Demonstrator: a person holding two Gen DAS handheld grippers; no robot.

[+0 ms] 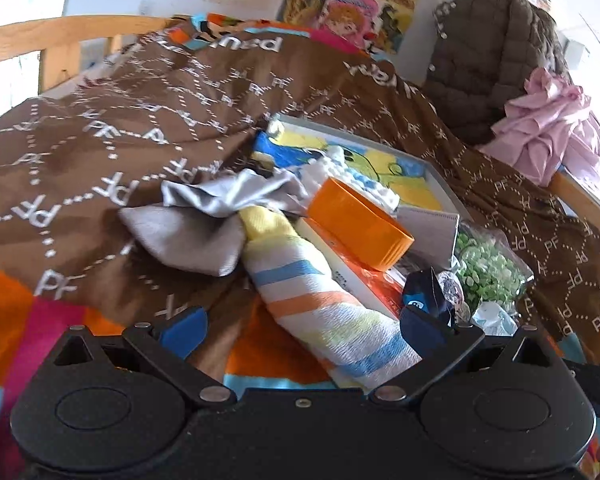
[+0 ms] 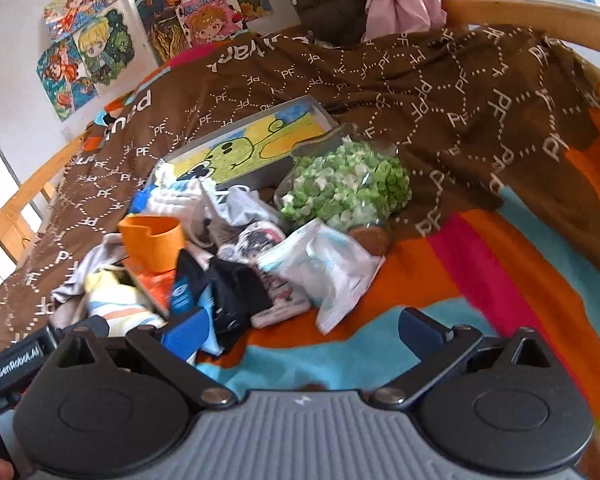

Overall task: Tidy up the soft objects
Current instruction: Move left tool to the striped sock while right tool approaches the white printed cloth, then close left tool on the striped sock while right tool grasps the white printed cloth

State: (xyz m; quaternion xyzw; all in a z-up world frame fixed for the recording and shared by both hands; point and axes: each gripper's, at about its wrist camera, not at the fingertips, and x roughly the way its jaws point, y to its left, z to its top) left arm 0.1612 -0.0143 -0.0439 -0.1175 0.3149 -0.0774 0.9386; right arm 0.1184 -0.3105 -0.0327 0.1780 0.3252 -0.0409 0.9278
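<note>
A rolled pastel-striped cloth [image 1: 320,308] lies on the bed between the wide-apart fingers of my left gripper [image 1: 302,332], which is open and not closed on it. A crumpled grey cloth [image 1: 196,232] touches its far end. The same striped cloth [image 2: 116,308] shows at the lower left of the right wrist view. My right gripper [image 2: 304,334] is open over the bare bedspread. A black sock-like piece [image 2: 236,296] lies just beyond its left fingertip [image 2: 184,336], and a white plastic packet [image 2: 328,268] sits beyond that.
The pile also holds an orange box [image 1: 360,224], a bag of green pieces [image 2: 348,184] and a framed drawing [image 2: 256,148]. A brown patterned blanket [image 1: 140,120] covers the bed. A pink cloth [image 1: 556,136] and a quilted jacket [image 1: 492,60] hang at the wooden rail.
</note>
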